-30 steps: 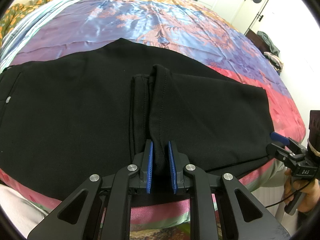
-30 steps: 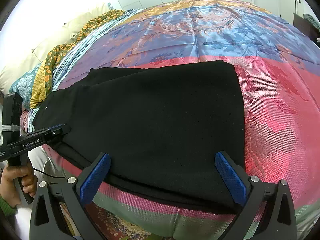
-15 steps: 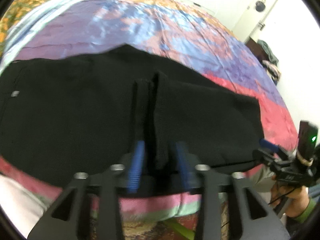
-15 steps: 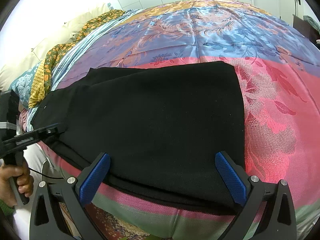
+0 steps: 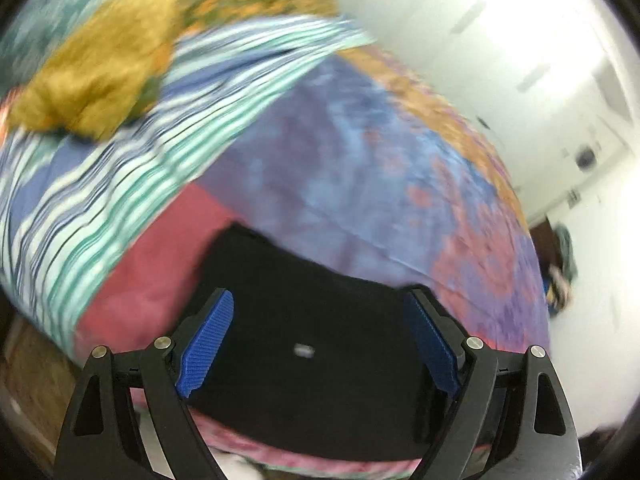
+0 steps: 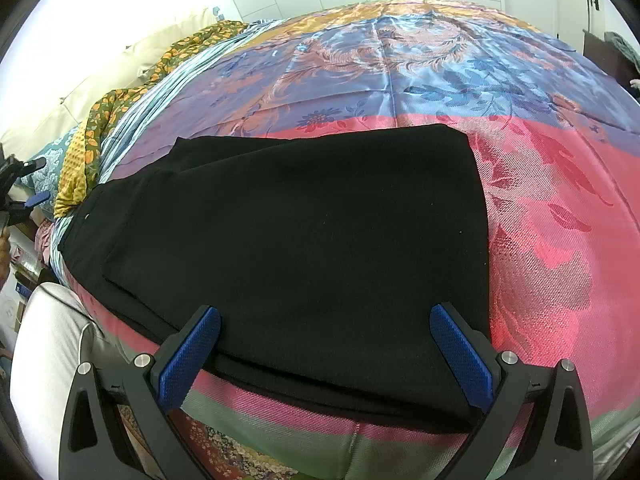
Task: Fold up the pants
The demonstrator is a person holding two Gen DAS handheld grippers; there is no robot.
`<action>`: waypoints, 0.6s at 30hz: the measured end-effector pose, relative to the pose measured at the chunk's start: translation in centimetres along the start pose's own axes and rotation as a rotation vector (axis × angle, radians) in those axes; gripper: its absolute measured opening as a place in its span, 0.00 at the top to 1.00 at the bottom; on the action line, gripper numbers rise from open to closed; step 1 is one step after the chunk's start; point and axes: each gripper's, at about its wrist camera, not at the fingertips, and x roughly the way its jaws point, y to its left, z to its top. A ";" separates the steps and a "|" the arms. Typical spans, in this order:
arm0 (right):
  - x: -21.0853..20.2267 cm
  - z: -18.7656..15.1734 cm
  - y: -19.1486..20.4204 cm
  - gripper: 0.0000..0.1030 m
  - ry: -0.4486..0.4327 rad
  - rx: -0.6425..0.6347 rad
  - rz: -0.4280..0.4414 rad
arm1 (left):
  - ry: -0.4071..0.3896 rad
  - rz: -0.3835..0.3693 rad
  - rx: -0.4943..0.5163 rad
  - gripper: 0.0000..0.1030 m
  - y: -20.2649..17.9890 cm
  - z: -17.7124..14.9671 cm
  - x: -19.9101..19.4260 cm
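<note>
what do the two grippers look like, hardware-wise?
Both match: left gripper and right gripper have black angular frames with triangular cutouts, silver round screw heads, and jaws lined with ridged blue pads. No sleeve or cable clearly shows.

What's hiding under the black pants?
The black pants lie on the shiny flowery bedspread, pink and blue, which shows all around them. Whatever is directly beneath the cloth is covered, so I cannot see that part. Both tongs are open, touching nothing.
</note>
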 end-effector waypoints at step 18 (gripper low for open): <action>0.0 -0.1 0.1 0.00 -0.007 -0.014 -0.015 | 0.254 0.058 0.074 0.14 3.8 -2.2 10.2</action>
